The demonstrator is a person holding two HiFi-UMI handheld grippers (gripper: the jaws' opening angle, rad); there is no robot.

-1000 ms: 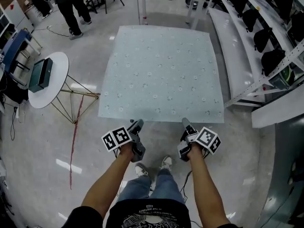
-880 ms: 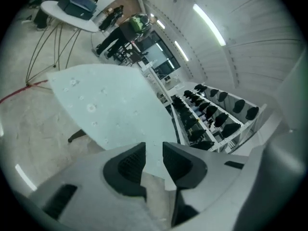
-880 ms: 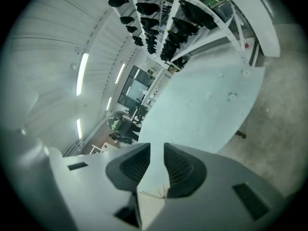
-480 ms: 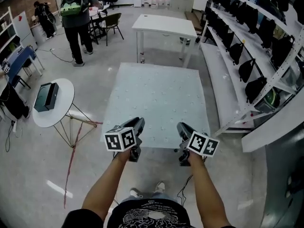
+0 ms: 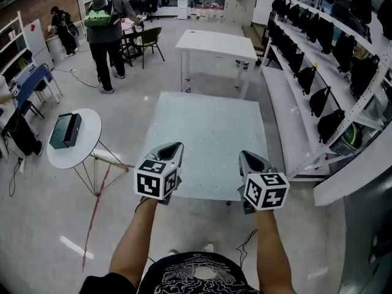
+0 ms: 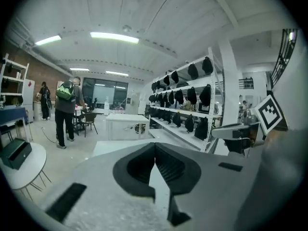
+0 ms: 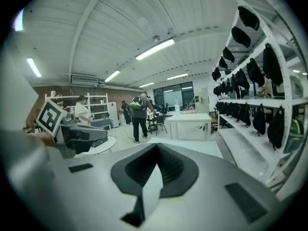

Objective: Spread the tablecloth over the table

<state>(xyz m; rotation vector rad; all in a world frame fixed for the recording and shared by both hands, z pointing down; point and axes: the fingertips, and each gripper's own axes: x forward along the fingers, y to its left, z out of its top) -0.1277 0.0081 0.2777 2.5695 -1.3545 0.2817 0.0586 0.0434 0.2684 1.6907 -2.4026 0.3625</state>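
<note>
A pale blue-grey patterned tablecloth point(image 5: 208, 133) lies flat over the square table, reaching its front edge. Both grippers are held up side by side above that near edge, pointing away across the cloth. In the head view, my left gripper point(image 5: 176, 147) is above the front left part and my right gripper point(image 5: 245, 155) above the front right part. Their jaws have just been closing and now meet tip to tip, with nothing between them. The left gripper point(image 6: 154, 144) and the right gripper point(image 7: 156, 146) each show closed pads, with the cloth point(image 7: 202, 147) beyond them.
A white table point(image 5: 214, 41) stands behind the covered one. A round side table point(image 5: 76, 155) carrying a dark box point(image 5: 64, 130) is at the left. Shelving with black bags point(image 5: 318, 97) runs along the right. A person with a green backpack point(image 5: 105, 23) stands at the far left.
Both grippers rose from below the table's front edge to above it and rolled, so their marker cubes face the head camera. Their jaws closed. The cloth stayed flat.
</note>
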